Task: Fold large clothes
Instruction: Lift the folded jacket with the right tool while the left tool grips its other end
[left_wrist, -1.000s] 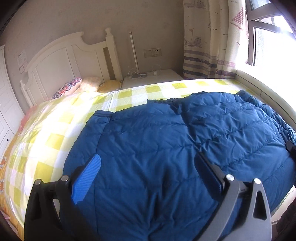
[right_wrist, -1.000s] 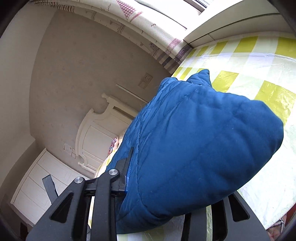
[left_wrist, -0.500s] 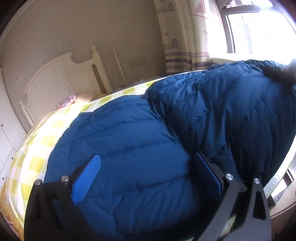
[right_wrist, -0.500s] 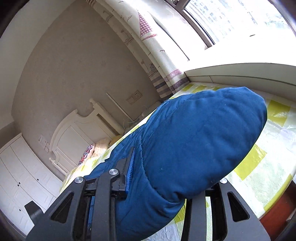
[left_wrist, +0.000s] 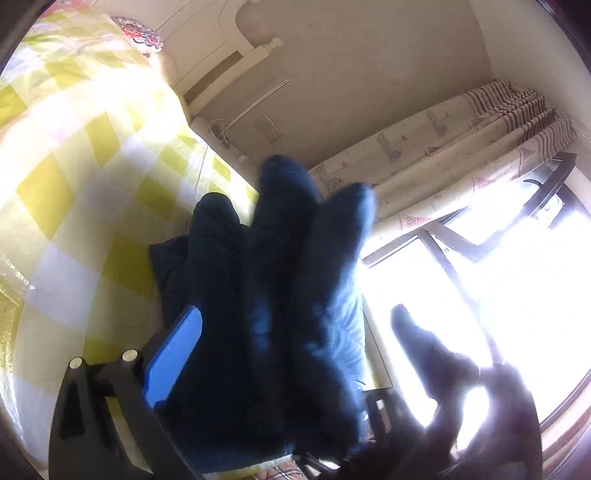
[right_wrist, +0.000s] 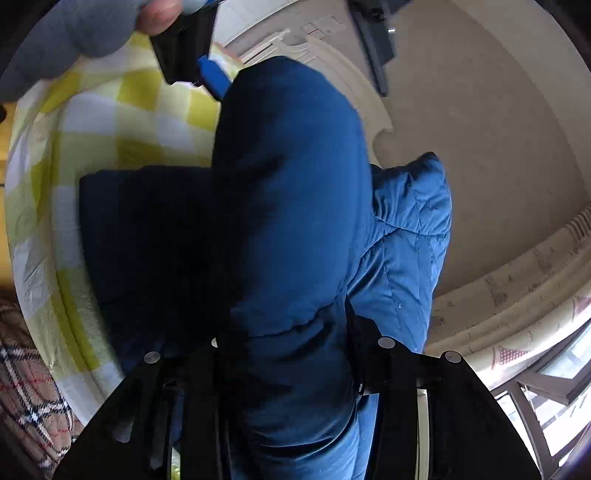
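The blue padded jacket (left_wrist: 280, 258) is bunched into thick folds and raised off the yellow-checked bed (left_wrist: 74, 166). My left gripper (left_wrist: 280, 354) is shut on it. Its blue pad (left_wrist: 173, 362) presses one side, and the other finger is hidden behind the cloth. In the right wrist view the jacket (right_wrist: 288, 184) fills the gap of my right gripper (right_wrist: 284, 328). Its jaws are opening, but the dark fingers (right_wrist: 354, 332) still press on the padding. The left gripper (right_wrist: 188, 55), held by a hand (right_wrist: 159, 11), grips the jacket's far end.
A white headboard (left_wrist: 229, 62) and a patterned pillow (left_wrist: 140, 33) are at the bed's head. A curtain (left_wrist: 443, 147) and a bright window (left_wrist: 498, 277) line one side. Plaid cloth (right_wrist: 29, 387) lies by the bed's edge (right_wrist: 66, 295).
The jacket lay spread on the bed and now stands gathered in folds off it. Both grippers have swung sideways and rolled strongly, coming closer together.
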